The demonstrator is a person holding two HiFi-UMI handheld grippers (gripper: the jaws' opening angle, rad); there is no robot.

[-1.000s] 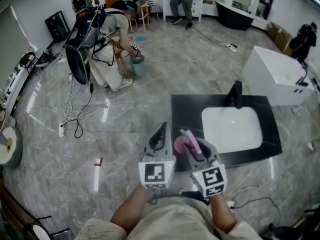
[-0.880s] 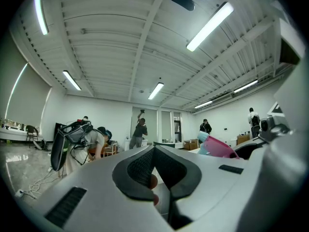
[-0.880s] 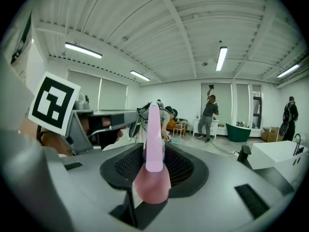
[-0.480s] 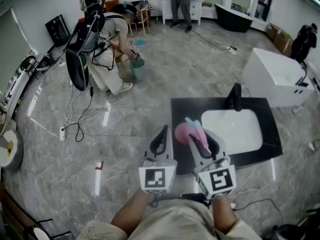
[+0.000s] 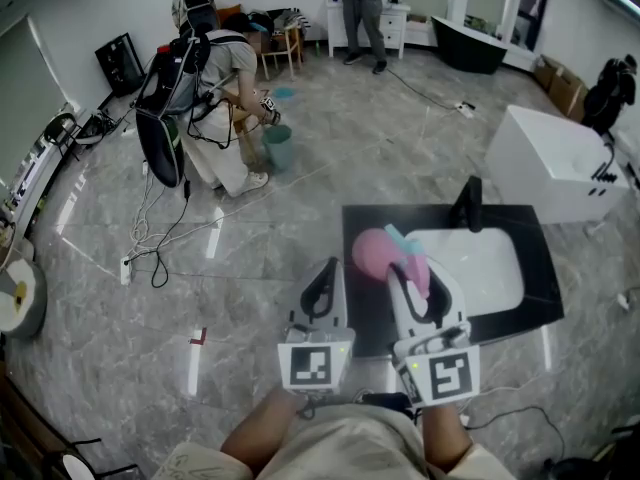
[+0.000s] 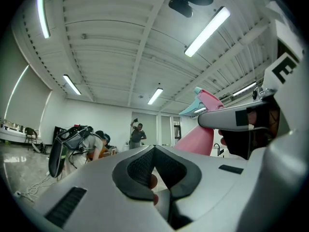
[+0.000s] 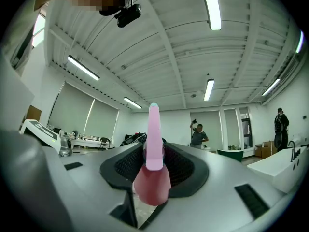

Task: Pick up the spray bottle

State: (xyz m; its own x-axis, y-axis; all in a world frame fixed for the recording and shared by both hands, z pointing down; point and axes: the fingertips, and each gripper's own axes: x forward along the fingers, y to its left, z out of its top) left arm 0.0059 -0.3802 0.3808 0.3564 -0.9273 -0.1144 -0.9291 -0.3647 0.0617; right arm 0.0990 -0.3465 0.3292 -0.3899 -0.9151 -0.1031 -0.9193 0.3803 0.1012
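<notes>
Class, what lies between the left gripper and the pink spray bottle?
Nothing: in the head view the gap between the left gripper and the spray bottle is bare.

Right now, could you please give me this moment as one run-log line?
right tongs: shut on pink spray bottle, held clear of black counter | left tongs: shut, empty

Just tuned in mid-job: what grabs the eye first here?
The pink spray bottle stands out, clamped in the right tool and seen against the black sink counter. Beyond it, at upper left, a person with a backpack crouches on the grey floor.
</notes>
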